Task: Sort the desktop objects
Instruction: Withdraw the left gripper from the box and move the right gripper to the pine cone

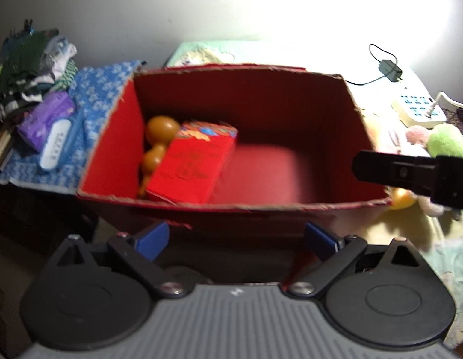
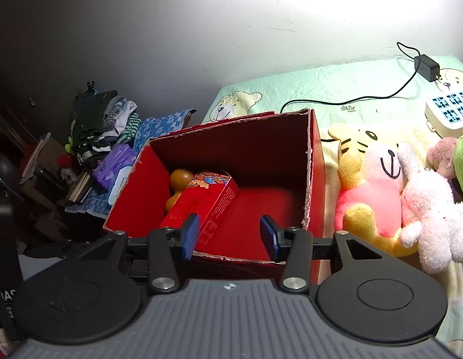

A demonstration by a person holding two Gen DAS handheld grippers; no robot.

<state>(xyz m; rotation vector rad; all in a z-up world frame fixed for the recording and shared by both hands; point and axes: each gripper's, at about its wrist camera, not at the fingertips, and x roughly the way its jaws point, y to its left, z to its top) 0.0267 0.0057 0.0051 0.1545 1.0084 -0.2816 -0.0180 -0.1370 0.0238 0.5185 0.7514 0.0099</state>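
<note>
Red box (image 2: 317, 179): holds one red carton (image 2: 206, 206), one brown gourd (image 2: 180, 179). My left claw (image 1: 234, 239) and right claw (image 2: 230, 236): both open, empty.

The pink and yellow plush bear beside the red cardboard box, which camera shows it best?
The right wrist view. There the pink and yellow plush bear lies in sharp focus right of the red cardboard box, with its face and body showing. In the left wrist view only a blurred, washed-out patch shows, partly hidden behind a black gripper finger.
</note>
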